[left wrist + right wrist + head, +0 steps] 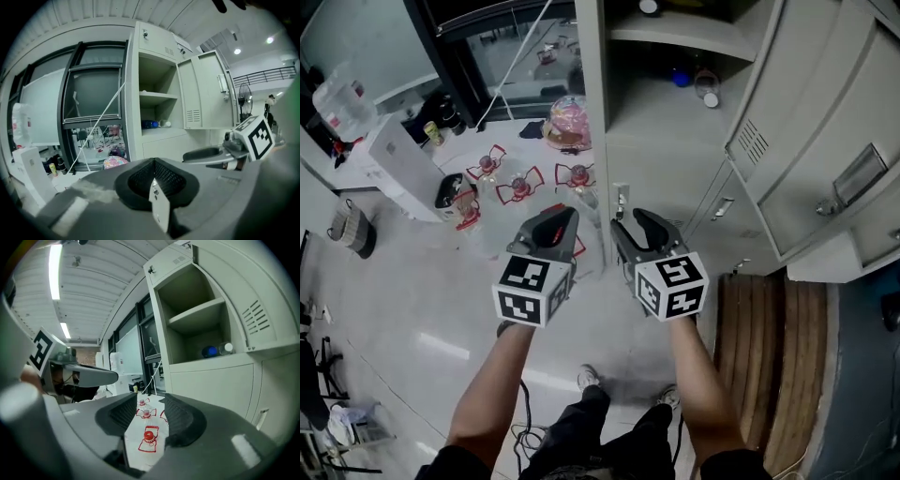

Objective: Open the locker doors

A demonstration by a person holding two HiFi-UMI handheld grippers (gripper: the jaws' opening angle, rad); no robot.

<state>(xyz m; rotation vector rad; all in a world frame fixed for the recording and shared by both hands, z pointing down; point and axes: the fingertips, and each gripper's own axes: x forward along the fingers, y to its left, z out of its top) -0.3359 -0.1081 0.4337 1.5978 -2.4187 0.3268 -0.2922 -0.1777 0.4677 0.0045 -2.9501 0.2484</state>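
Two grippers, one in each of the person's hands, are held out side by side, low in front of the locker (666,178). Each carries one marker cube. The left gripper (565,217) has its jaws pressed together with nothing between them. The right gripper (630,221) has its jaws spread and empty; only floor and bottles show through the gap. Neither gripper touches the locker.

One upper door (806,178) already stands swung wide to the right, with its vent slots and one handle facing out. The compartment behind it has one shelf (675,37). Two bottles lie below the shelf: one blue bottle (681,78) and one clear bottle (708,92) just beside it. The lower door (661,202) under that compartment is closed. The next lower door (722,220) to its right is also closed, with one handle.

On the floor to the left are four red-capped bottles (520,186) in red-edged wraps, and maybe a fifth half hidden behind the left gripper. One pink round thing (567,122) sits just beyond them, and one white box (403,164) stands further left.
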